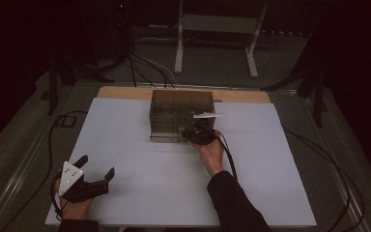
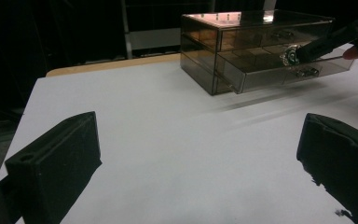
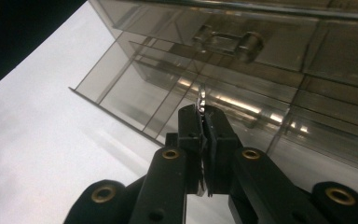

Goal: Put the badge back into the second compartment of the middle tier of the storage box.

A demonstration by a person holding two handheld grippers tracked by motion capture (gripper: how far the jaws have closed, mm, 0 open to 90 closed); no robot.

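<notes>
**At the drawer chest, right claw pinches a small shiny piece**

Toward the far middle of the white table point(image 1: 140, 159) stands a smoky, see-through drawer chest point(image 1: 181, 112), its back near the table's wooden far edge. One lower drawer point(image 2: 279, 70) sits pulled out toward the person, as the left gripper view shows, with its front panel standing proud of the chest's face.

The right claw point(image 1: 200, 131) is at the chest's front, near its right end, held by a hand point(image 1: 212, 152) in a dark sleeve that reaches in from the bottom of the high view. In the right gripper view its two black jaws are pressed nearly together on a thin, shiny metallic piece point(image 3: 201, 100) that sticks up just past the tips. What the piece is I cannot tell; it is too small and glary. It hangs over the open drawer, just below an upper drawer's clear handle point(image 3: 228, 41). From the left gripper view the same claw's tip shows a small round glinting thing at the chest's front.

The left claw point(image 1: 96, 168) rests low at the near left corner of the table, well apart from the chest. Its jaws stand wide, with bare table between them and nothing held.
</notes>
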